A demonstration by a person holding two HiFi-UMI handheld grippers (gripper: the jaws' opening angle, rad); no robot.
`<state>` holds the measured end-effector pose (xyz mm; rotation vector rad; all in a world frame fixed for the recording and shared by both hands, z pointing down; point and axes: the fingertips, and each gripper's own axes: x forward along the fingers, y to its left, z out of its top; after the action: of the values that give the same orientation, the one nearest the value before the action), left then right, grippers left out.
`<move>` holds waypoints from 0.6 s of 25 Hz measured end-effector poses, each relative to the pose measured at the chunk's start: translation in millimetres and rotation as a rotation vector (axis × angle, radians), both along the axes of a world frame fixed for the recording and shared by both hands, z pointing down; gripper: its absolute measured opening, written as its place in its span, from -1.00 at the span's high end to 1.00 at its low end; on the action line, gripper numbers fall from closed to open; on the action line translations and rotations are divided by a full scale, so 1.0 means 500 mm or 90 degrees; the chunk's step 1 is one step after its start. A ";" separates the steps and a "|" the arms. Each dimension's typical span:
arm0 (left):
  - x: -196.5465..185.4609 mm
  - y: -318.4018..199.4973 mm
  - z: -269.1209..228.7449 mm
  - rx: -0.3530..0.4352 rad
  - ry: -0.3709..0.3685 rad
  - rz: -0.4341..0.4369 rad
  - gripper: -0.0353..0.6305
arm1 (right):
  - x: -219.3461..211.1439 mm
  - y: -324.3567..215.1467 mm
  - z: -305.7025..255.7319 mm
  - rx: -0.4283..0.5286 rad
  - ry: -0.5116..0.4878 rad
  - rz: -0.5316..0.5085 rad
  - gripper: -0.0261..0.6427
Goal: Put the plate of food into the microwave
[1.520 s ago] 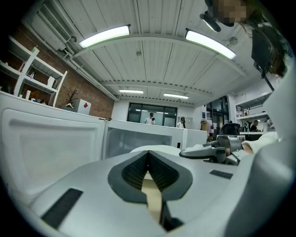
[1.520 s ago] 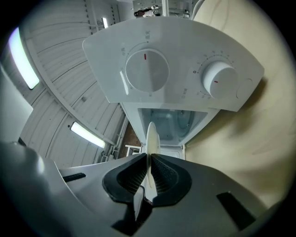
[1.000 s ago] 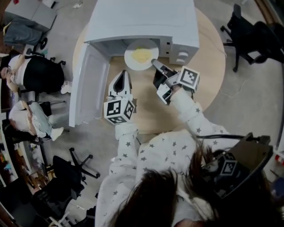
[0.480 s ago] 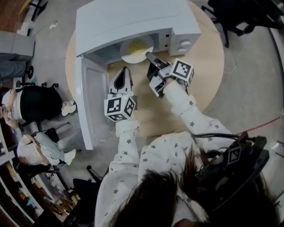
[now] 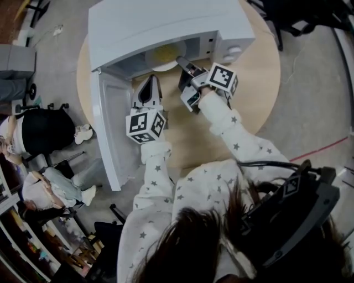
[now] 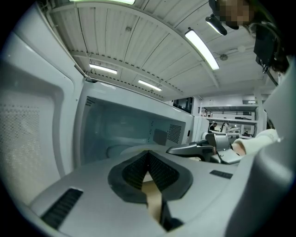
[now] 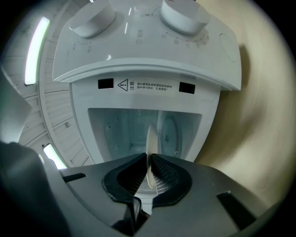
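Observation:
A white microwave stands on the round wooden table, its door swung open to the left. A white plate with yellow food is partly inside the cavity. My right gripper is shut on the plate's near rim. In the right gripper view the plate shows edge-on between the pads, with the cavity behind it. My left gripper is shut and empty, hovering over the table in front of the opening. In the left gripper view the jaws meet, and the right gripper reaches in from the right.
The control panel with two knobs is on the microwave's right side. The open door blocks the table's left side. People sit on the floor side at left. A dark office chair stands beyond the table at upper right.
The right gripper has carried the plate forward from the microwave's front edge into the cavity. The left gripper has moved a little forward toward the opening.

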<state>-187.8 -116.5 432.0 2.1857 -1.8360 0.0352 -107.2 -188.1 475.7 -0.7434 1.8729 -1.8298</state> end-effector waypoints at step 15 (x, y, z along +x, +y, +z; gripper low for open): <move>-0.006 -0.033 0.023 -0.009 0.016 0.027 0.89 | -0.017 -0.026 0.044 -0.025 0.020 0.048 0.87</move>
<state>-191.0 -133.2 443.3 2.2063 -1.7703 0.0294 -115.7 -201.0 497.7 -0.8499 1.8077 -1.8224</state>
